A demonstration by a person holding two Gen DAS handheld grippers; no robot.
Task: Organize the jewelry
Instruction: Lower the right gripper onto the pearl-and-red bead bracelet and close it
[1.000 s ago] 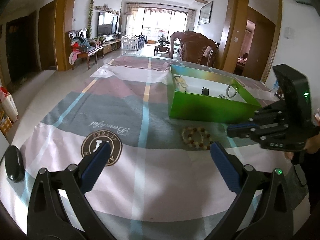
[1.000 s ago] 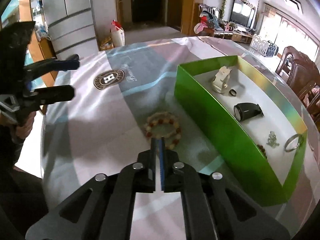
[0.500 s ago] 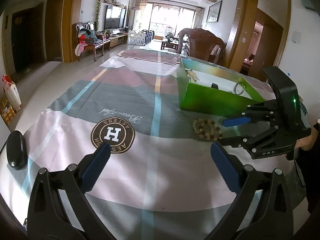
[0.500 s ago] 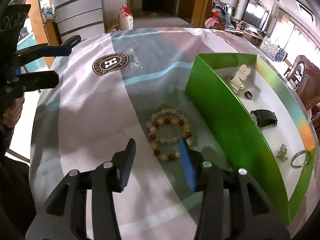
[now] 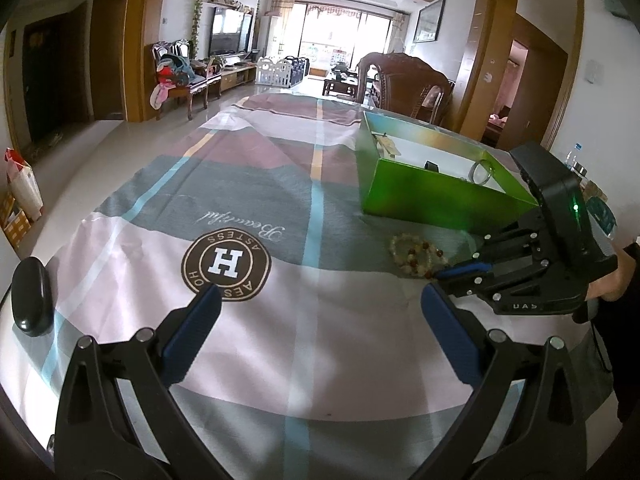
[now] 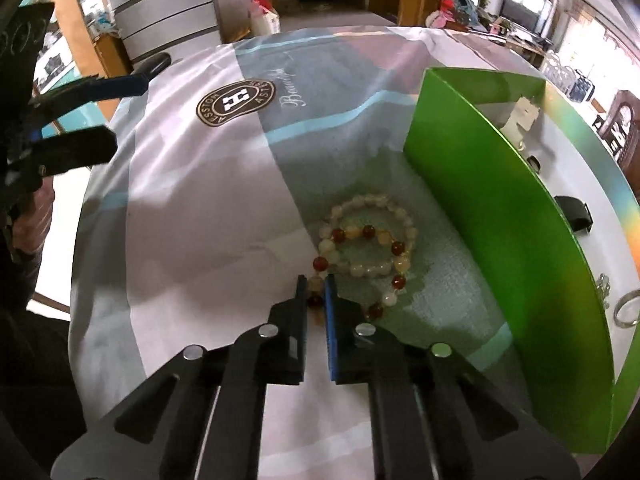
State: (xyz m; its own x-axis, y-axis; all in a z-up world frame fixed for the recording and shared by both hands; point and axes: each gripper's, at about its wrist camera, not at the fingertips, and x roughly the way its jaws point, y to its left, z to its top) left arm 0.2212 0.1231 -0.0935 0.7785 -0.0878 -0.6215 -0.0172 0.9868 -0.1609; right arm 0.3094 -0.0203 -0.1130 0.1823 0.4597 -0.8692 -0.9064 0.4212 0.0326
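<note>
A bead bracelet [image 6: 368,244] of cream and red beads lies on the tablecloth beside the green box [image 6: 500,216]. My right gripper [image 6: 316,284] is shut on the bracelet's near edge, with beads pinched between the jaws. The bracelet also shows in the left wrist view [image 5: 416,254], with the right gripper [image 5: 442,274] at its right side. The green box [image 5: 440,200] holds a silver ring [image 5: 482,170], a black clip [image 6: 574,212] and a white piece [image 6: 522,116]. My left gripper [image 5: 316,320] is open and empty above the cloth, well left of the bracelet.
A tablecloth with a round "H" logo [image 5: 226,264] covers the table. A black case [image 5: 32,298] lies at the table's left edge. A wooden chair [image 5: 404,84] stands behind the box. The table's near edge is just below my left gripper.
My right gripper opened, moved forward onto the bracelet, and has closed on its near beads. My left gripper stayed open and shifted a little.
</note>
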